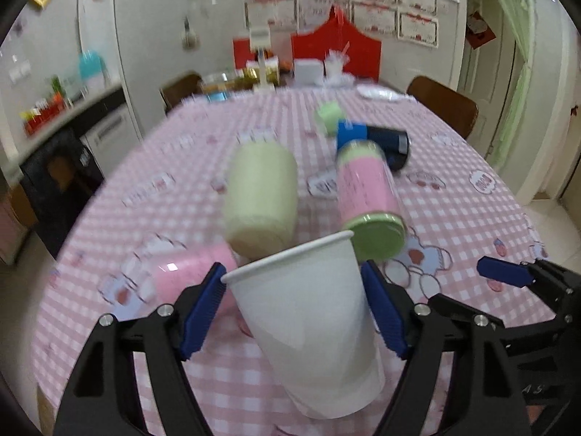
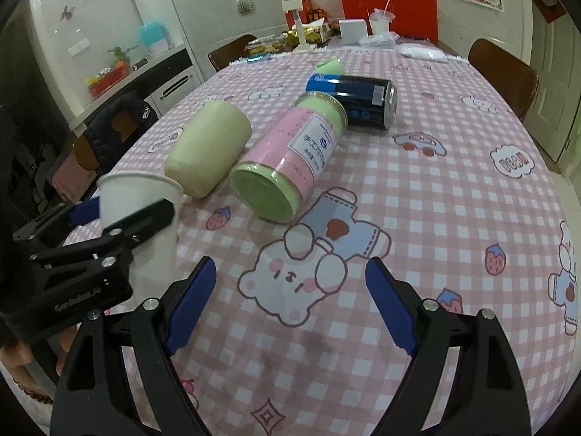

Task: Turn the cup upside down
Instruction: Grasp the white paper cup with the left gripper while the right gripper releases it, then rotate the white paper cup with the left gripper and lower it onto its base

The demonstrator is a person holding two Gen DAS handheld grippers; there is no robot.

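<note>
Paper cup (image 1: 308,323), white and mouth-up, sits between the blue pads of the left gripper (image 1: 294,312) in the left wrist view, leaning a little, its rim tipped toward the cream tumbler (image 1: 259,200) that lies on its side just behind it. The jaws stand about as wide as the cup's upper wall; the pads look to be touching it or a hair off, and the blur keeps me from saying which. To turn it well, I'd want a firm but gentle squeeze below the rim, since thin paper buckles, then a lift clear of the worktop (image 1: 472,200) before rolling the wrist, away from the tumbler and the pink jar with the green lid (image 1: 366,196) beside it. The cup's base runs down between the jaw arms and I can't tell whether it rests on the cloth. A pink cup (image 1: 189,272) left of the paper cup is half hidden by a pad.

From the right wrist view, the paper cup (image 2: 139,196) shows to the left of the jar (image 2: 290,160), with one black finger of the left gripper across its front; its lower half is covered. The right gripper (image 2: 290,305) hangs over the bear print with its jaws spread wide and nothing between them. A dark can (image 2: 357,100) lies beyond the jar, and a small green object (image 2: 328,64) further on is too small to make out.
</note>
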